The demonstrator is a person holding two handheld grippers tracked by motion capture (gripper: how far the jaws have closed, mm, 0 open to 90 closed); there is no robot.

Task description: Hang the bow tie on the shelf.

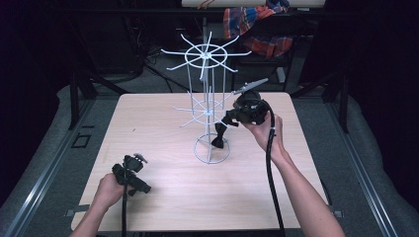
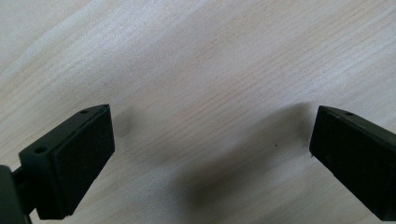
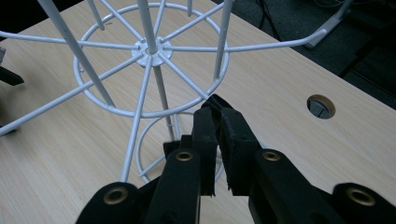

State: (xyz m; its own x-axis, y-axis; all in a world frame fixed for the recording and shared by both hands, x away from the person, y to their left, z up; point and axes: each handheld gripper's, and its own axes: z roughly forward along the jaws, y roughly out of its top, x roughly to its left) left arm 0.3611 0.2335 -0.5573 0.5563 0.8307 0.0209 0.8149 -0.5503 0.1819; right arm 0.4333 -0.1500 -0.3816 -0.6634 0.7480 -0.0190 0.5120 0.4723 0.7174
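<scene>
Cable hole (image 3: 321, 106) beside wire rack (image 3: 149, 51)

Pale wooden table (image 1: 163, 197) stood on grey floor (image 1: 59, 143), room behind lay dark, possibly a plaid cloth (image 1: 254, 27) on furniture.

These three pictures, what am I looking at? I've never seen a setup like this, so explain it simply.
A person sits at a wooden table with a hand-held two-jaw gripper in each hand. The wide picture comes from a camera above, looking down. The other two come from small cameras riding on the grippers.

A white wire rack, a spinning display stand with arms sticking out, stands on the table.

The left gripper lies low near the table edge; its own view shows its jaws wide apart over bare wood, holding nothing.

The right gripper reaches down at the rack's base ring. Its own view shows its jaws pressed nearly together; whether they pinch a wire I cannot tell.
</scene>
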